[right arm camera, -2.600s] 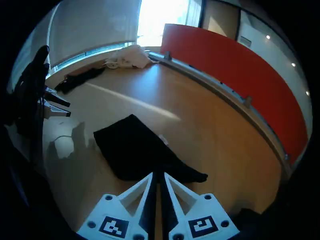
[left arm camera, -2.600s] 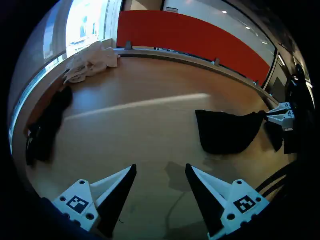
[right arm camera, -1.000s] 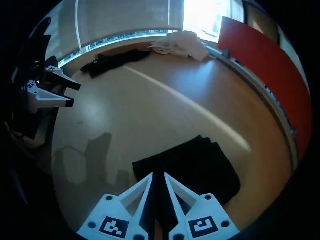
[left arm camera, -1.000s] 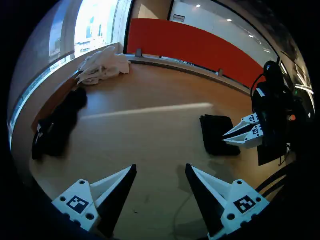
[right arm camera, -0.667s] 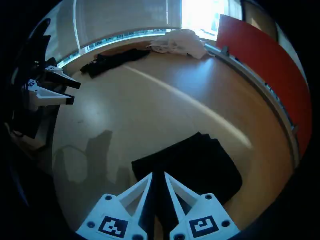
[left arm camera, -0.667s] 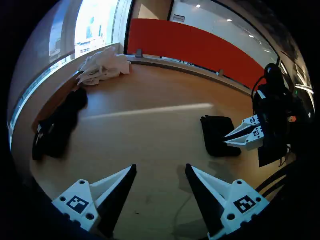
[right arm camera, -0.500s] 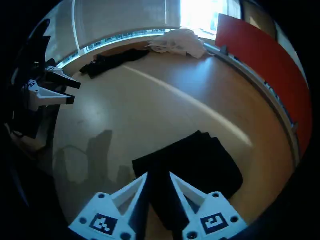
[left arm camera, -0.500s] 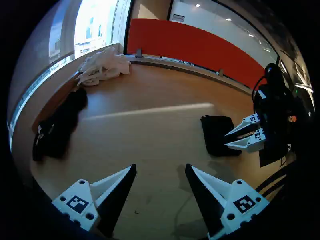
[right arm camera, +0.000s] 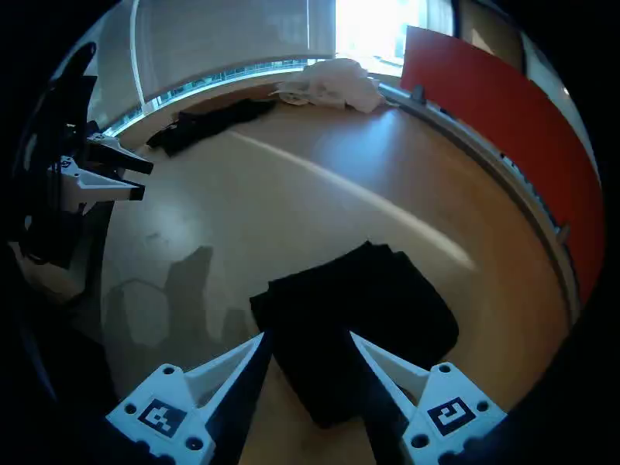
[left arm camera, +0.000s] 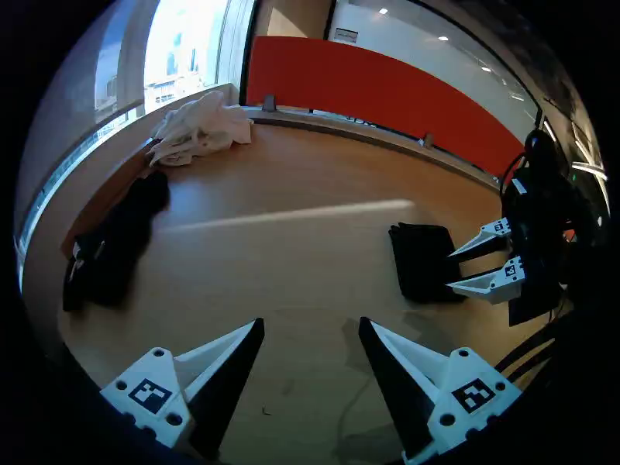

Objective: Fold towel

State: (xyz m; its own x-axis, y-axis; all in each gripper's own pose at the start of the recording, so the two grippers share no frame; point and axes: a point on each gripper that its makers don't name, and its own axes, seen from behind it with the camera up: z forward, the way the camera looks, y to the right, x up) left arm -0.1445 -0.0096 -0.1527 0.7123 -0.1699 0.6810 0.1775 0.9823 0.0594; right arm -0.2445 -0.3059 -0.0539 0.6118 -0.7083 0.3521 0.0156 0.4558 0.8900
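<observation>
A black towel (right arm camera: 360, 322) lies folded into a compact rectangle on the wooden table (right arm camera: 294, 194). My right gripper (right arm camera: 308, 349) is open, its two white fingers spread over the towel's near edge, gripping nothing. In the left gripper view the same towel (left arm camera: 420, 257) lies at the right, with the right gripper (left arm camera: 451, 271) open at its edge. My left gripper (left arm camera: 310, 329) hovers open over bare table, well apart from the towel; it appears at the left edge of the right gripper view (right arm camera: 139, 180).
A crumpled white cloth (left arm camera: 198, 128) sits at the far corner by the window. A dark heap of cloth (left arm camera: 112, 236) lies along the window-side edge. A red partition (left arm camera: 387, 89) backs the table's far edge.
My right gripper, shut on the towel's edge a second ago, has opened and let the folded towel rest on the table. The left gripper has stayed put.
</observation>
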